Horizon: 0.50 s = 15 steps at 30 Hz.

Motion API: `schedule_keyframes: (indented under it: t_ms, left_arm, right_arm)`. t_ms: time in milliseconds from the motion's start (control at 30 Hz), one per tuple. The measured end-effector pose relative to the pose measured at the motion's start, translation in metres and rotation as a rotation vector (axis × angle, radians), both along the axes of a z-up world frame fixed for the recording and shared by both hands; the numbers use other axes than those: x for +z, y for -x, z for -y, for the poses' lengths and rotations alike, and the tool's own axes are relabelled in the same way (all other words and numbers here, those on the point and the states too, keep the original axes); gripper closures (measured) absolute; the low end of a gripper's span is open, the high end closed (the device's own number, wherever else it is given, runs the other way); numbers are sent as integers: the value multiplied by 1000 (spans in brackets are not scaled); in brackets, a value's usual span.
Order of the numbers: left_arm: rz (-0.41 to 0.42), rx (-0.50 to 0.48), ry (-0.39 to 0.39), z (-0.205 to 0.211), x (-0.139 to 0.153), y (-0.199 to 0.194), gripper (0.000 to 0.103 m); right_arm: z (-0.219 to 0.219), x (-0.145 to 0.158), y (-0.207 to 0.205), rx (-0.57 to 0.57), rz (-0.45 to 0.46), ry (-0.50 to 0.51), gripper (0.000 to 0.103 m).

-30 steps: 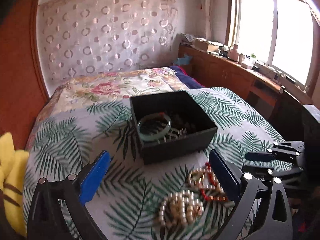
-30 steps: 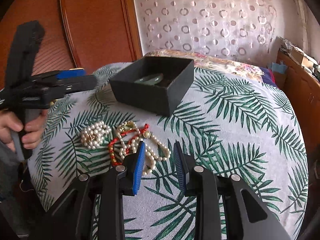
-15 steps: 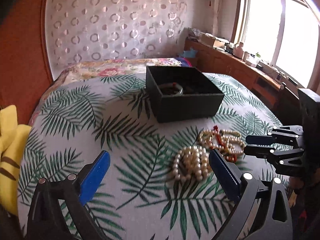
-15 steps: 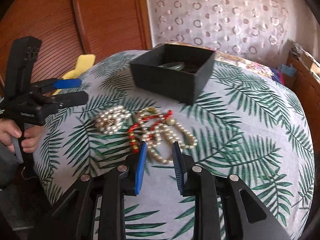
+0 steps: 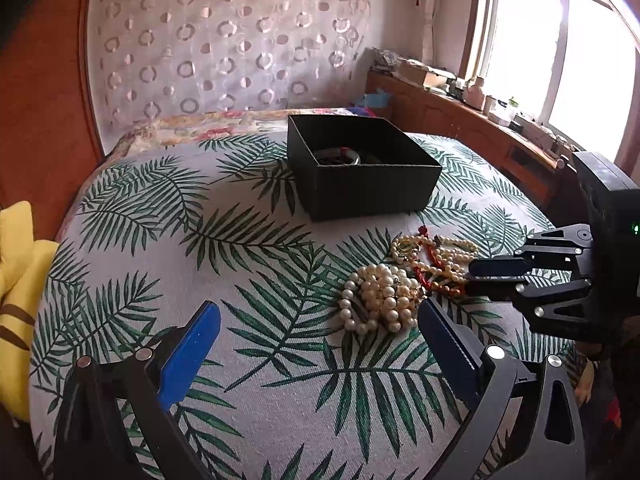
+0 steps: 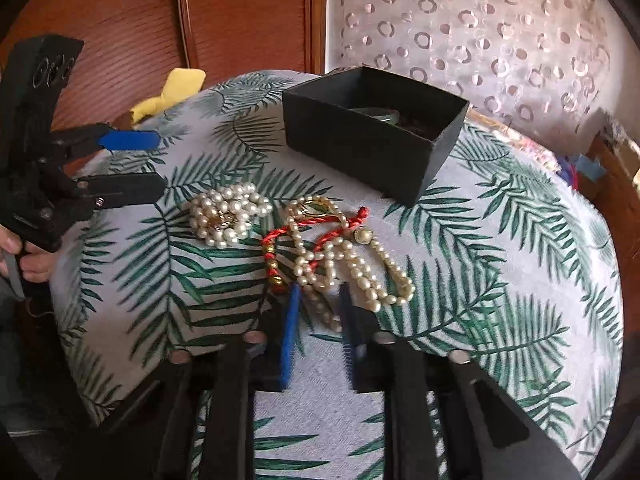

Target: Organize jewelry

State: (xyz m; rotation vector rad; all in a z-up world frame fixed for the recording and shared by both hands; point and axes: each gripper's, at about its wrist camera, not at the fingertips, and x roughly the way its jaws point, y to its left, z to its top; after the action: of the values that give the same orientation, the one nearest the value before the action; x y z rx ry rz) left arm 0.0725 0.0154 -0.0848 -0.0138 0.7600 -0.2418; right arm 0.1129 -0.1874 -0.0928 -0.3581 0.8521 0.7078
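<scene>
A black open box (image 5: 362, 166) (image 6: 372, 132) stands on the leaf-print cloth, with a green bangle (image 6: 376, 115) inside. In front of it lie a bunched pearl bracelet (image 5: 380, 298) (image 6: 226, 214) and a tangle of pearl strands with a red cord (image 5: 434, 262) (image 6: 332, 256). My left gripper (image 5: 316, 322) is open and empty, just short of the pearl bunch. My right gripper (image 6: 320, 296) is partly open, its tips straddling the near end of a pearl strand, with nothing gripped. It also shows in the left wrist view (image 5: 476, 276).
A yellow cloth (image 5: 18, 276) (image 6: 172, 90) lies at the table's left edge. A wooden panel (image 6: 160, 20) and a circle-patterned curtain (image 5: 224, 40) stand behind. A cluttered window ledge (image 5: 472, 100) runs along the right.
Both grippers have moved down and closer to the jewelry. My right gripper's tips have reached the pearl tangle. My left gripper has drawn back from the box toward the pearl bunch.
</scene>
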Motion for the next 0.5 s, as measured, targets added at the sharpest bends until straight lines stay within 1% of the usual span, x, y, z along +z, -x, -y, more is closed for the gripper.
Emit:
schedule_keyframes:
  t_ms: [33,133,200,333,500]
  left_arm:
    - [-3,-2,-2,1,-1,0,8]
    - [-14,-7,-13,3,-3,1,8]
    - [-23,-8,-17,5,-4,1,8]
    - [-33,-19,-34,10,-6,4,8]
    - [-28,-34,-34,13,-5,6,8]
  right_arm:
    - [0,0,0,8,-8,-6,97]
    - [3,0,1,4,-6,-14,98]
    - [8,2,1,-18,-3,-38,98]
    - [23,18,4,-66,29,-106,98]
    - [38,41,7,-105,70,-160,98]
